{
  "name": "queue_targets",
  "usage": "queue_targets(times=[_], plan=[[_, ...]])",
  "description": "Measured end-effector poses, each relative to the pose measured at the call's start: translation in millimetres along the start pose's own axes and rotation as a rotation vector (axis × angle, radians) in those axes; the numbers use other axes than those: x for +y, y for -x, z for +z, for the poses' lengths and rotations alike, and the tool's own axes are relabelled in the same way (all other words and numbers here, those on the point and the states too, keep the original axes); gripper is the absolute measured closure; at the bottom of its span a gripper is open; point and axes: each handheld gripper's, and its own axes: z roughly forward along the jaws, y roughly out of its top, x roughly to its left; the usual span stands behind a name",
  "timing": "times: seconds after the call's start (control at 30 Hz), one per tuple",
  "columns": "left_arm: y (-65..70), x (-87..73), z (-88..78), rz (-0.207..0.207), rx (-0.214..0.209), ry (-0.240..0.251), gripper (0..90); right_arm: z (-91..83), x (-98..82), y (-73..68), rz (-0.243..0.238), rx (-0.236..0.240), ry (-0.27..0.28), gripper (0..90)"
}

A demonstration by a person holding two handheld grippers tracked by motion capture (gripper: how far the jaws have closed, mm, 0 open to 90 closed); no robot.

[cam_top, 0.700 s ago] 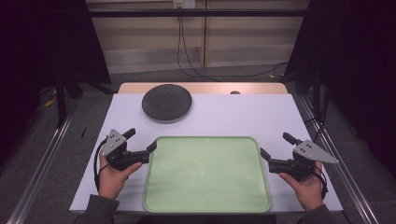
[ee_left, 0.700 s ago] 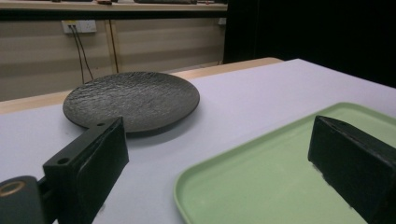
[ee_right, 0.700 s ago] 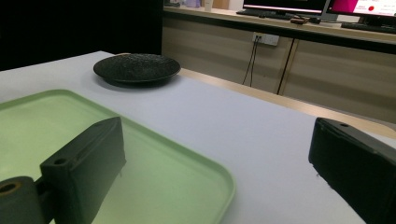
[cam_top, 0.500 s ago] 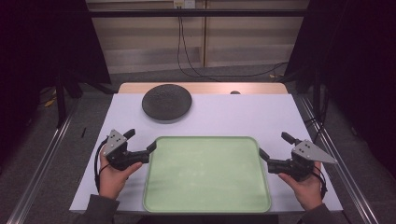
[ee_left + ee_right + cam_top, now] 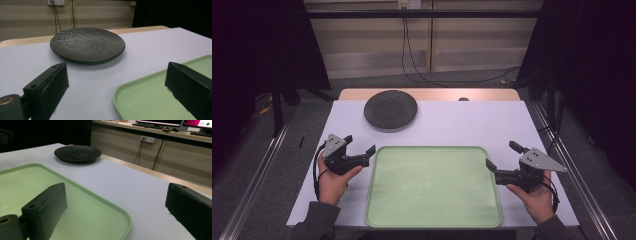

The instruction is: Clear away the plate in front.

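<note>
Both my left hand-held gripper and right hand-held gripper gape empty beside the pale green plastic tray at lower centre; uneven bites could tilt it.

Green tray near; black plate far.

- A pale green tray, rectangular with rounded corners and a low raised rim, lies flat and empty at the near middle of the white tabletop; its rim also shows in the left gripper view and the right gripper view.
- A round black plate with a rough, stone-like surface sits flat and empty toward the far left of the tabletop, well apart from the tray; its shallow raised edge shows in the left gripper view and the right gripper view.
</note>
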Motion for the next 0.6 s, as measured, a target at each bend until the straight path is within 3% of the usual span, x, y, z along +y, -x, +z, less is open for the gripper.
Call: queue_targets(times=[0.1, 0.3, 0.37, 0.47, 0.5, 0.6], plan=[[-5.6, 2.9, 9.1, 0.007, 0.013, -0.010, 4.8, -1.2, 0.3, -3.8, -0.009, 0.015, -0.001, 3.6], [-25.4, 4.6, 31.0, -0.039, 0.049, -0.020, 5.5, -2.4, 0.1, -4.1, -0.005, 0.017, -0.003, 3.7], [-29.0, 5.8, 36.5, -0.060, 0.060, -0.016, 5.5, -2.9, 0.1, -4.2, -0.009, 0.015, -0.007, 3.7], [-31.0, 8.0, 43.1, -0.060, 0.071, -0.025, 5.5, -3.0, 0.1, -4.7, -0.014, 0.016, -0.004, 3.8], [-33.8, 10.0, 50.1, -0.087, 0.067, -0.023, 5.5, -4.1, -0.3, -5.4, -0.024, 0.022, -0.007, 3.9], [-37.3, 12.5, 56.0, -0.101, 0.076, -0.023, 5.5, -4.6, -1.3, -5.7, -0.021, 0.029, -0.006, 4.0]])
